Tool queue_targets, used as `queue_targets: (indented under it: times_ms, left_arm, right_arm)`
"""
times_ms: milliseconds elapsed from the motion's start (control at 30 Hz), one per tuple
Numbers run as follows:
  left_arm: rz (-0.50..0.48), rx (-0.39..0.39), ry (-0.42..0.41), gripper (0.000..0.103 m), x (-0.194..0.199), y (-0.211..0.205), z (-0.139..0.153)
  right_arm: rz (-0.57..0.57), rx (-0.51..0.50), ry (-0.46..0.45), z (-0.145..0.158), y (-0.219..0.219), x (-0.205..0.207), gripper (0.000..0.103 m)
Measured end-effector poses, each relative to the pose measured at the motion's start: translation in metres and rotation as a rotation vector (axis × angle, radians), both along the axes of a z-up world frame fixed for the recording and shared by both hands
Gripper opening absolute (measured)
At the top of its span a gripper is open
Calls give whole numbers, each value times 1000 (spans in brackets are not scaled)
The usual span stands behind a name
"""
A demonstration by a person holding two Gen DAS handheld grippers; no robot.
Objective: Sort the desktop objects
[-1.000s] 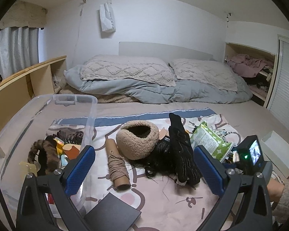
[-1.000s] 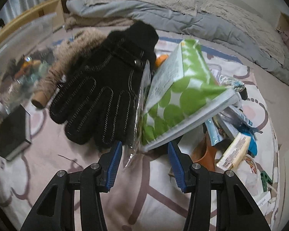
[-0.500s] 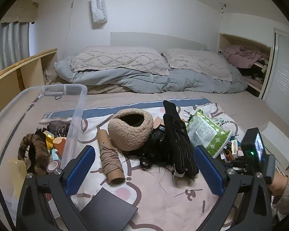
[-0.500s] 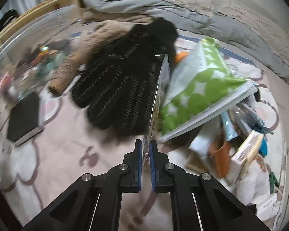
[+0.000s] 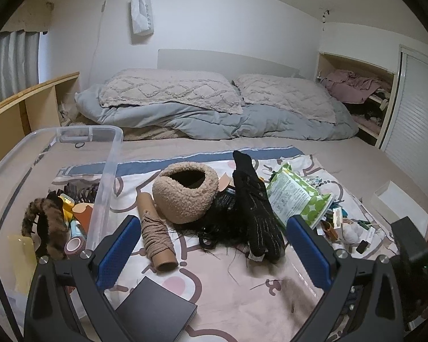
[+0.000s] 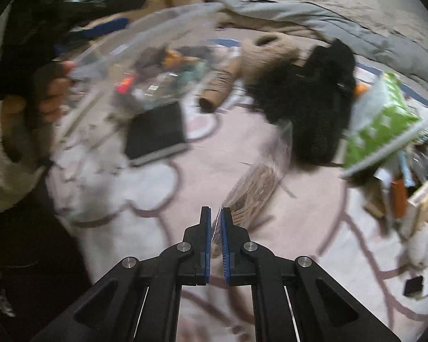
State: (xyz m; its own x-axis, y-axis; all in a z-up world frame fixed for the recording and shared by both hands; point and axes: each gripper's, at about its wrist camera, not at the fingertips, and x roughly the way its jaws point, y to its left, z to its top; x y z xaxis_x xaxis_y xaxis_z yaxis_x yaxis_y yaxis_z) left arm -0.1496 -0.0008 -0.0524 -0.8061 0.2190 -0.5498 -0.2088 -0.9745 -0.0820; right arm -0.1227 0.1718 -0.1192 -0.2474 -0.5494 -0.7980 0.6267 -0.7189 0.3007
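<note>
The right gripper (image 6: pixel 215 222), whose jaws have just closed on a clear packet (image 6: pixel 254 182), has carried it off beside the glove (image 6: pixel 314 114) toward the sheet's near edge, while the left gripper (image 5: pixel 214 245) stays wide open.

Pillows (image 5: pixel 168 92): two, side by side at the head of the bed
Clear storage bins (image 5: pixel 111 171): one
Fleece hats (image 5: pixel 185 196): one
Black gloves (image 5: pixel 256 213): one seen, perhaps a stacked pair
Cardboard tubes wound with yarn (image 5: pixel 157 236): one
Green-dotted packs (image 5: pixel 296 199): one
Dark flat boxes (image 5: pixel 157 310): one
Tape rolls (image 5: pixel 74 245): one, inside the bin
</note>
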Motion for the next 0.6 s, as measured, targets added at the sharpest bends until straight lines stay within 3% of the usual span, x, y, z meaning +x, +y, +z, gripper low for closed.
queue_targets:
  times_ms: [200, 367, 600]
  left_arm:
    - [5, 1, 20, 102, 4, -2, 4]
    - [7, -4, 8, 102, 2, -4, 1]
    - [8, -3, 12, 102, 1, -5, 0]
  right_arm:
    - [99, -114, -2, 25, -17, 18, 7]
    - [52, 8, 30, 10, -15, 11, 7]
    - [-66, 53, 66, -11, -3, -30, 7]
